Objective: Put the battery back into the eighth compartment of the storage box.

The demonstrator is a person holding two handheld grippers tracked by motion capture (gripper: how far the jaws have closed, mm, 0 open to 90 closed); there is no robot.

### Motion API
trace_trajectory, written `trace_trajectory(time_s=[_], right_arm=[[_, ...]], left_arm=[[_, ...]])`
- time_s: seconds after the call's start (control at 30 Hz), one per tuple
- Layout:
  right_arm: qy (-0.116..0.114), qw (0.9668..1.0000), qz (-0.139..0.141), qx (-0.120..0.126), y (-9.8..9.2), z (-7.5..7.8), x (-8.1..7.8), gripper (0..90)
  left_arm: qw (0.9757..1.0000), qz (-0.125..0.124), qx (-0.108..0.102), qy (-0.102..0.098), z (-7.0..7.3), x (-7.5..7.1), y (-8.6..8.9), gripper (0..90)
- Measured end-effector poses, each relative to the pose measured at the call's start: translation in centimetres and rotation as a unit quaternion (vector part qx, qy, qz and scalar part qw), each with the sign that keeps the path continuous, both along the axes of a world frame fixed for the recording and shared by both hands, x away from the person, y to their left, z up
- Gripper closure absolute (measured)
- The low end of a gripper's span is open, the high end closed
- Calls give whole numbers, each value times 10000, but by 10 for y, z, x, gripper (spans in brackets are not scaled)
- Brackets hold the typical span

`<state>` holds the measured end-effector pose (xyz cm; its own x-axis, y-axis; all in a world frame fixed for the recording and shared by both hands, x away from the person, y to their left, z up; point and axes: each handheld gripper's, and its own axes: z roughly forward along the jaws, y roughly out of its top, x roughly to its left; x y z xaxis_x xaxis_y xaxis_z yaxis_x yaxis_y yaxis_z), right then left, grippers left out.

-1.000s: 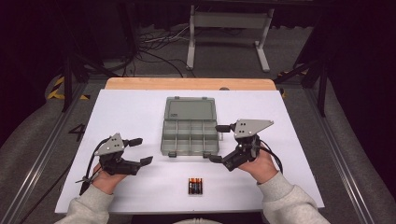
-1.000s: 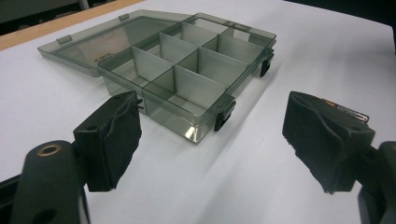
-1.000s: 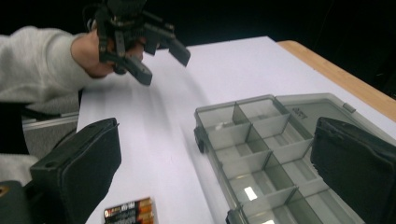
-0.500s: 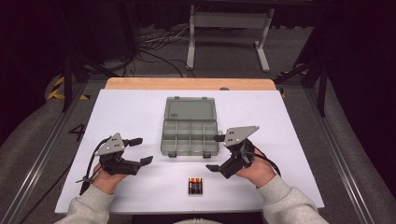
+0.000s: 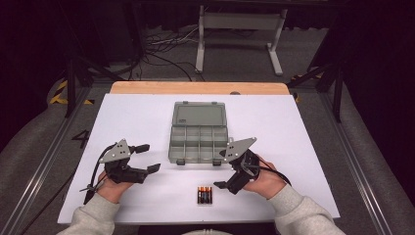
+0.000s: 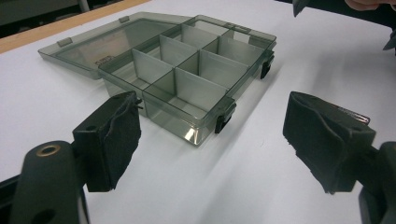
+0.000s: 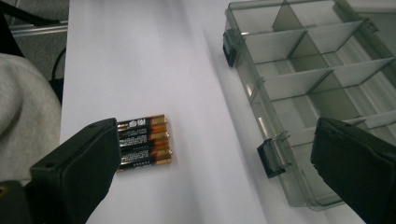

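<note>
High view, bottom centre: three batteries [image 5: 205, 195] lie side by side on the white table [image 5: 303, 142], close to the near edge. Just right of them, right gripper [image 5: 221, 169] angles down-left, fingers apart w/ nothing between; its own view has the batteries [image 7: 144, 142] beside the left finger, no contact. Lower left, left gripper [image 5: 148, 157] sits low, fingers wide apart, empty, aimed at the box. Mid-frame, clear compartment box [image 5: 197, 144] stands open, lid flat behind it toward the table's far edge, compartments empty.
</note>
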<state>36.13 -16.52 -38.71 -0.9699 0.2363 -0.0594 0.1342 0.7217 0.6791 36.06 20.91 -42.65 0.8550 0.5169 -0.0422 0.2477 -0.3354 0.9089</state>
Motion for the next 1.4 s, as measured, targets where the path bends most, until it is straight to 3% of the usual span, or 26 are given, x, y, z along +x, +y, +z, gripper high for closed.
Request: trace_trajectory(time_s=[0.47, 0.9, 1.4], right_arm=[[188, 9985, 166, -480, 12, -15, -2, 12], [350, 9948, 345, -890, 23, -32, -7, 6], [406, 9934, 543, -926, 33, -41, -15, 31]], left_arm=[[10000, -2, -2, 2, 0, 0, 0, 195], [10000, -11, -12, 15, 1, 0, 1, 195], [10000, -1, -3, 12, 0, 0, 0, 195]])
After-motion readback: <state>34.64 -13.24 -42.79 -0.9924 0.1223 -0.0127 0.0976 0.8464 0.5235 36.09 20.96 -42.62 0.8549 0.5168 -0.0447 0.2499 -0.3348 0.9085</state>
